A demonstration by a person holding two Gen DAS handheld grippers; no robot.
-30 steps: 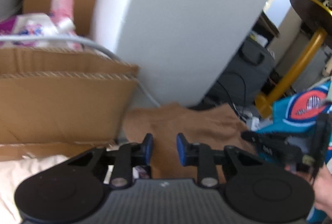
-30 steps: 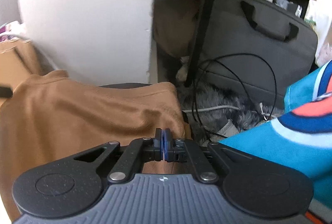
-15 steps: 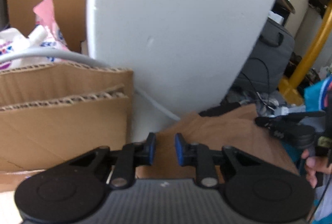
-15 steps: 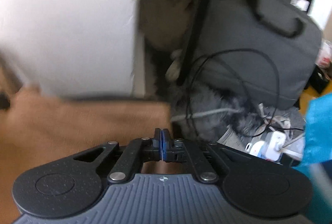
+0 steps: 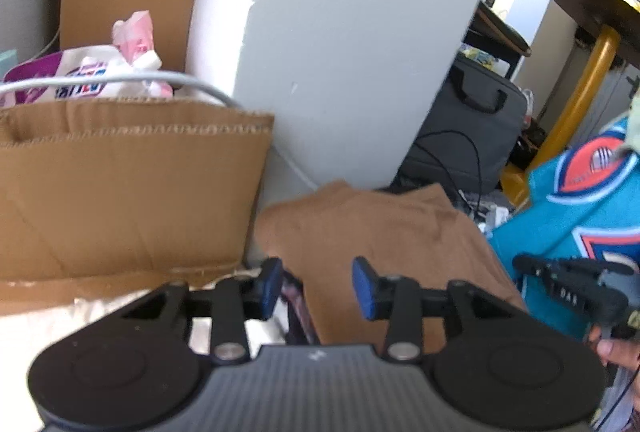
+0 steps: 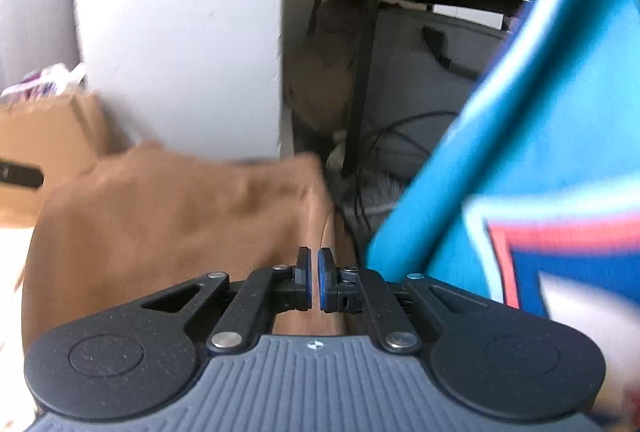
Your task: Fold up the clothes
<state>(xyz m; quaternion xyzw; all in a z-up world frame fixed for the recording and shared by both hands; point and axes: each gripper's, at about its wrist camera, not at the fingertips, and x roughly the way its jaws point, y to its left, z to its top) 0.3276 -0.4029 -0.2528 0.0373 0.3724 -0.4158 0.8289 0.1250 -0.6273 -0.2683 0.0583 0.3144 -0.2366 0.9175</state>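
A brown garment [image 5: 380,224] lies spread in front of me, its far edge against a white pillar [image 5: 360,52]. My left gripper [image 5: 316,284] hovers over its near left corner; its jaws are opening and nothing is between them. A teal jersey [image 5: 580,200] with orange and blue print lies to the right of the brown garment. In front of it is my right gripper [image 5: 520,263], held by a hand. In the right wrist view the right gripper [image 6: 314,272] is shut above the brown garment [image 6: 172,216], with nothing seen between its pads. The blurred jersey [image 6: 540,152] fills that view's right side.
A cardboard box [image 5: 120,184] with packets stands at the left against the pillar. A grey bag [image 5: 472,120], black cables [image 5: 460,152] and a yellow table leg [image 5: 580,88] crowd the floor behind. Cream bedding [image 5: 40,328] shows at the near left.
The left jaws have spread wider. Both views have swung sideways: the brown garment sits more centred on the left, and the teal jersey now fills far more of the right wrist view.
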